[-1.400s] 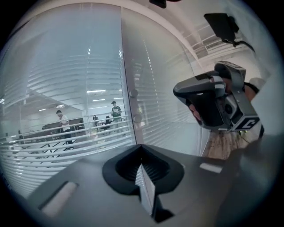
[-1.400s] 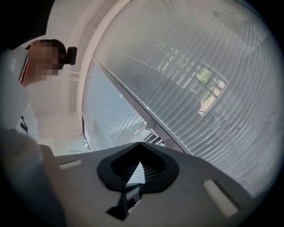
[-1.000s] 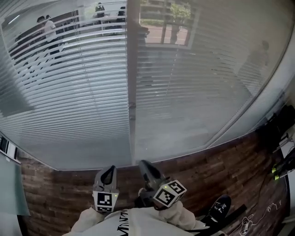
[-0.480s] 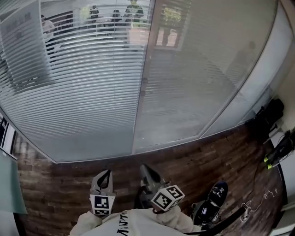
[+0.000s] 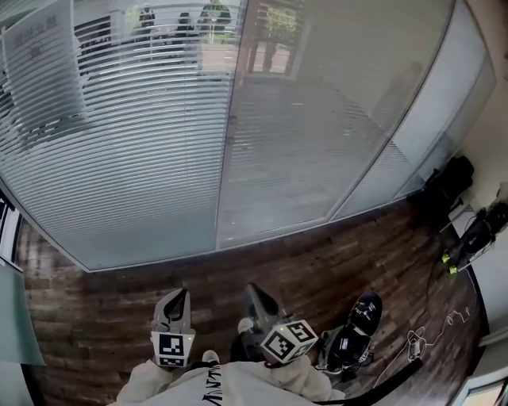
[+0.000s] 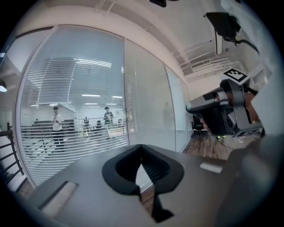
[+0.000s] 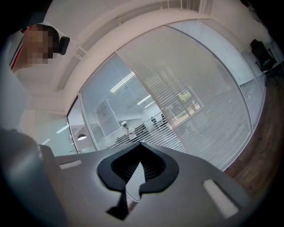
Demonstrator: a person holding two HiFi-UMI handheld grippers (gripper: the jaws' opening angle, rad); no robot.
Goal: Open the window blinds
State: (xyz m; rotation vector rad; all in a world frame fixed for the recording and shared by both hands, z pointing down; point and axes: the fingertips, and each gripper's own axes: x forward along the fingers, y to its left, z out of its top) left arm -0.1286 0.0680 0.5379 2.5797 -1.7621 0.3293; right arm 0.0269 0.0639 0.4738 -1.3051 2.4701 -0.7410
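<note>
Closest in, both grippers are held low in front of the person's pale sleeves (image 5: 147, 382). The left gripper (image 5: 176, 295) is clenched, tips meeting, with nothing between them. The right gripper (image 5: 255, 290) is clamped tight too, and just as empty. Both point toward the glass ahead.

Under them runs a dark wood-plank floor (image 5: 302, 262). On it, just right of the right gripper, sits a black sneaker (image 5: 367, 309). A thin white cable (image 5: 435, 337) squiggles toward the floor's right edge. Further along that edge stands a dark device with green lights (image 5: 470, 240), and past it a bulky black shape (image 5: 448, 184) I can't name.

At the far edge of the floor a glass wall (image 5: 317, 143) rises, split by a slim upright frame (image 5: 228, 143). The window blinds (image 5: 119, 166) hang behind the glass, well apart from both grippers, lowered right down to the floor. Left of the frame the slats let stripes of the next room through; right of it the panel looks milky. Beyond the slats, people (image 5: 147, 17) stand in a lit room.
</note>
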